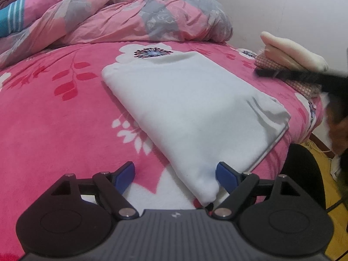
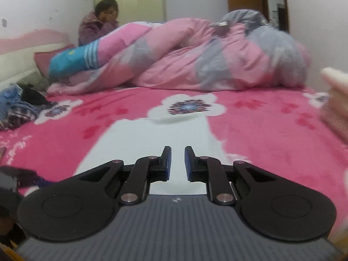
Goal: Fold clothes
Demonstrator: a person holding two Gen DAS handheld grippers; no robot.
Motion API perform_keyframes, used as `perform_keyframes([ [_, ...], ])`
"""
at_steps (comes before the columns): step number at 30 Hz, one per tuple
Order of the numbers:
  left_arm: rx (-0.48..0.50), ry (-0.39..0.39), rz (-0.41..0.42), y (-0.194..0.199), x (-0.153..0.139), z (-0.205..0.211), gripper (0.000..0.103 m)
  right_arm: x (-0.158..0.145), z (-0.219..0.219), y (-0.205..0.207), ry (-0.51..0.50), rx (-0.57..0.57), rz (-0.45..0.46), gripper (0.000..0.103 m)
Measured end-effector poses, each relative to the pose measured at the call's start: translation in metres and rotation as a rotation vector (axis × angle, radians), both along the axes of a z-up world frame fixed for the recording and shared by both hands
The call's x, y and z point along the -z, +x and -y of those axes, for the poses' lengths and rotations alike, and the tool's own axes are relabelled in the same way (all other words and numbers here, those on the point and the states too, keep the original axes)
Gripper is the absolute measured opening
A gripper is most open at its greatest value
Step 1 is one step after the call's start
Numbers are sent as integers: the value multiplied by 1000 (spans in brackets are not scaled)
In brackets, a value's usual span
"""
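White fleece, folded into a flat rectangular garment [image 1: 187, 108], lies on the pink floral plush blanket [image 1: 54, 113] that covers the bed. From the left tongs [image 1: 175, 177] the garment runs away toward about eleven o'clock, its long axis slanting from the near corner up to the far edge by the white flower print. That near corner sits between the two blue pads, closer to the right-hand pad [image 1: 226, 177], and nothing is pinched: the left tongs stand wide apart and empty. They look the better placed of the two for a next grasp, since the corner is already inside their span.

The right tongs [image 2: 178, 163] hover over the same white garment [image 2: 156, 139], which stretches away at twelve o'clock in that view. Their pads are drawn close with a narrow gap left between them, and no cloth appears caught there, though motion blur makes this hard to be sure of.

At two o'clock from the left tongs a stack of folded clothes, cream over a pink-checked piece [image 1: 289, 54], rests near the bed's edge. A crumpled pink and grey duvet [image 1: 121, 15] fills the far end. A heap of dark and blue unfolded clothes [image 2: 19, 106] waits at ten o'clock in the right view, and a person in a purple jacket [image 2: 95, 26] sits behind the duvet, against a white wall.
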State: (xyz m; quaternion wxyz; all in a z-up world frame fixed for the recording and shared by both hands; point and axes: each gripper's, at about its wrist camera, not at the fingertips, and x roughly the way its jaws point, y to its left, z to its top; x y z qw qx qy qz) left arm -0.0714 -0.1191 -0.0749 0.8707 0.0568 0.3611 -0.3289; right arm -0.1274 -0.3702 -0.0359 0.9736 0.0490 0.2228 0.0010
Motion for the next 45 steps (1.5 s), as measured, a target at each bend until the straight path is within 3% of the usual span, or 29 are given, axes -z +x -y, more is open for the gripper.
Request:
perform_keyframes([
  [3, -25, -12, 0, -2, -5, -9, 85, 38, -5, 22, -6, 7, -110, 15],
  [5, -39, -10, 21, -3, -11, -15, 85, 57, -5, 20, 7, 15, -105, 15],
  [9, -36, -27, 96, 6, -27, -10, 85, 54, -1, 16, 25, 9, -119, 15],
  [15, 26, -24, 220, 21, -42, 30, 85, 58, 1, 10, 40, 3, -91, 15],
  [20, 3, 74, 143, 34, -11, 58, 85, 61, 2, 12, 36, 3, -76, 16],
  [26, -22, 73, 148, 30, -5, 59, 89, 62, 1, 11, 31, -1, -61, 18],
  [35, -22, 80, 146, 30, -4, 59, 91, 61, -5, 8, 15, -27, -46, 30],
  [38, -23, 84, 142, 30, -4, 60, 93, 61, -4, 8, 32, -66, -40, 42],
  [40, -25, 87, 138, 31, -4, 61, 92, 61, -5, 7, 39, -97, -39, 74],
  [42, -33, 101, 129, 33, -3, 61, 92, 61, -14, 9, -1, -132, -53, 89],
  [45, -45, 71, 91, 37, -3, 55, 93, 60, -22, 9, -50, -122, -56, 92],
])
